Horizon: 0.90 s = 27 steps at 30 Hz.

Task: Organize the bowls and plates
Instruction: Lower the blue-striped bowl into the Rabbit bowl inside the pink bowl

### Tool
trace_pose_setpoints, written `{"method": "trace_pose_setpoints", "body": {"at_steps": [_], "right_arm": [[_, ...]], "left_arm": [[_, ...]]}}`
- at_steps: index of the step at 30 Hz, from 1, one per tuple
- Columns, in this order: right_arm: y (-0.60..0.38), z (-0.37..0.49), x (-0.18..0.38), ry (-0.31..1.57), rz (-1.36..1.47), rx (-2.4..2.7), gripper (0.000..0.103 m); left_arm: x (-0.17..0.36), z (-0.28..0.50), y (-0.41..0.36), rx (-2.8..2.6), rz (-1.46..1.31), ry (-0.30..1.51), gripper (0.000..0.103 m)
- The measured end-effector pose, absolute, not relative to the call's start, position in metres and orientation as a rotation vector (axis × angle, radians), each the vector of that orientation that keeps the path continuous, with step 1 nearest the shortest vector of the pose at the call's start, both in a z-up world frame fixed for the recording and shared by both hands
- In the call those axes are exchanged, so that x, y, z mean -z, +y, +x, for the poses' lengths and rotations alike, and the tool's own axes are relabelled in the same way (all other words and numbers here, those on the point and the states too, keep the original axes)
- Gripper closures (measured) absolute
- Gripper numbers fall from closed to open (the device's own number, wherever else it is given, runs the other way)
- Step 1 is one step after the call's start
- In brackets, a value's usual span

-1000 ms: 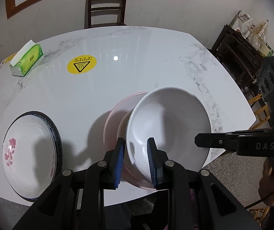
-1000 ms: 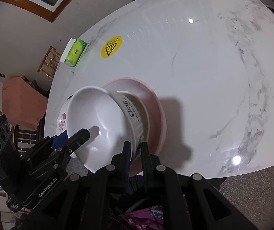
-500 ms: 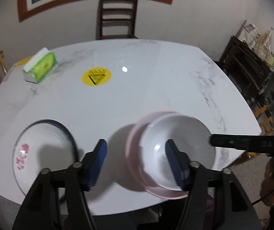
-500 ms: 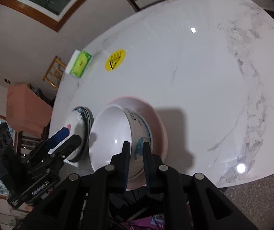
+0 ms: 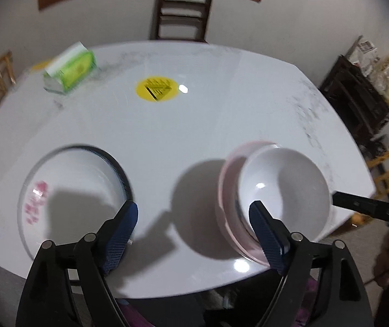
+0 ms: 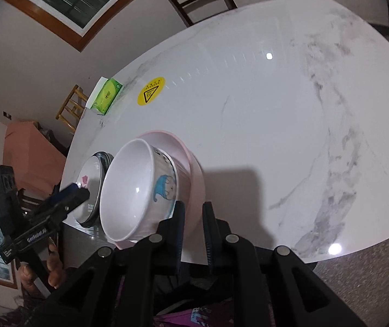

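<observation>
White bowl (image 6: 137,190) with blue cartoon print sat tilted in pink plate (image 6: 191,160) near table (image 6: 262,125) edge | left gripper (image 5: 191,215) jaws just widened, empty | right gripper (image 6: 193,212) jaws narrow, clamping pink plate's rim.

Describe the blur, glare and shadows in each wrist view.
Left wrist view: motion blur smears the tissue box and yellow sticker; a lamp glint sits beside the sticker; gripper shadows fall across the flowered plate and table. Right wrist view: sharper, fisheye-bent edges, glare at the near table edge, a dark shadow beside the pink plate.
</observation>
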State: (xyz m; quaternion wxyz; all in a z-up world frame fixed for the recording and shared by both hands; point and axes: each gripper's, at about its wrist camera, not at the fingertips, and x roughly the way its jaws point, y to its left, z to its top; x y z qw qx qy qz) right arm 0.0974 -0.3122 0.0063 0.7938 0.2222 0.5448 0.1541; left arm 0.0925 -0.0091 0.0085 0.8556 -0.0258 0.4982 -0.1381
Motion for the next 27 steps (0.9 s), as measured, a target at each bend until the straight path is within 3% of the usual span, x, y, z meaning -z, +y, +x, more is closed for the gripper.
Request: {"method": "trace_pose_setpoints", "body": {"at_steps": [11, 15, 27], "right_arm": [[-0.308, 0.107, -0.001, 1.193, 0.473, -0.316, 0.088], [-0.305, 0.112, 0.002, 1.201, 0.48, -0.316, 0.088], [-0.304, 0.116, 0.004, 1.219, 0.498, -0.317, 0.087]], "left_arm": [[0.006, 0.092, -0.005, 0.306, -0.057, 1.083, 0.023], [0.011, 0.09, -0.006, 0.334, -0.048, 1.097, 0.028], [0.038, 0.103, 0.007, 0.484, -0.239, 1.22, 0.034]]}}
